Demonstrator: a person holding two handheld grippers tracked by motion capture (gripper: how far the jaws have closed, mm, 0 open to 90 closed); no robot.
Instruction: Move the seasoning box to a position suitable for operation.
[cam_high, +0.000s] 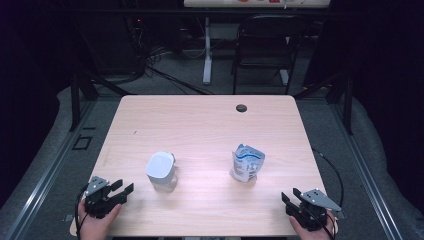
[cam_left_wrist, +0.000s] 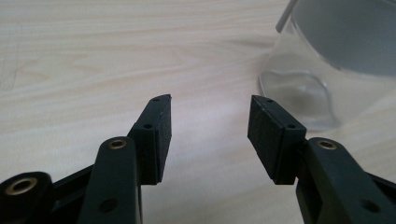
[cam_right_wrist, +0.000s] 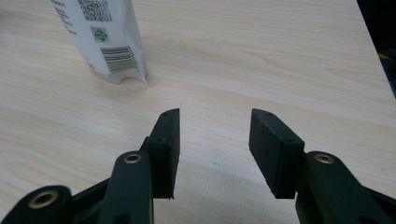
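Black jaws of my left gripper (cam_left_wrist: 209, 135) stand wide apart with bare wood between them, low over the near left part of the table (cam_high: 210, 125); my left hand (cam_high: 97, 222) grips it from the bottom edge of the high view. Just ahead and to the right of those jaws, in the left gripper view, stands a clear container (cam_left_wrist: 327, 60) with a pale top, close to the right pad but not touching it, none of it between my fingers. From above, that container (cam_high: 161, 171) sits just beyond my left gripper (cam_high: 117, 192). At the near right corner, my right gripper (cam_high: 291, 199) is also parted wide and holds nothing. Beyond my right gripper (cam_right_wrist: 215, 140) and off to the left in the right gripper view, a white pouch (cam_right_wrist: 109, 39) stands upright, well clear of both pads. Its back carries a barcode, a QR code and a small green mark; the fine print is too small to read. The high view shows the pouch (cam_high: 246, 164) printed in blue and white, writing illegible. Farther back, a small dark hole (cam_high: 241, 107) marks the far side of the table.
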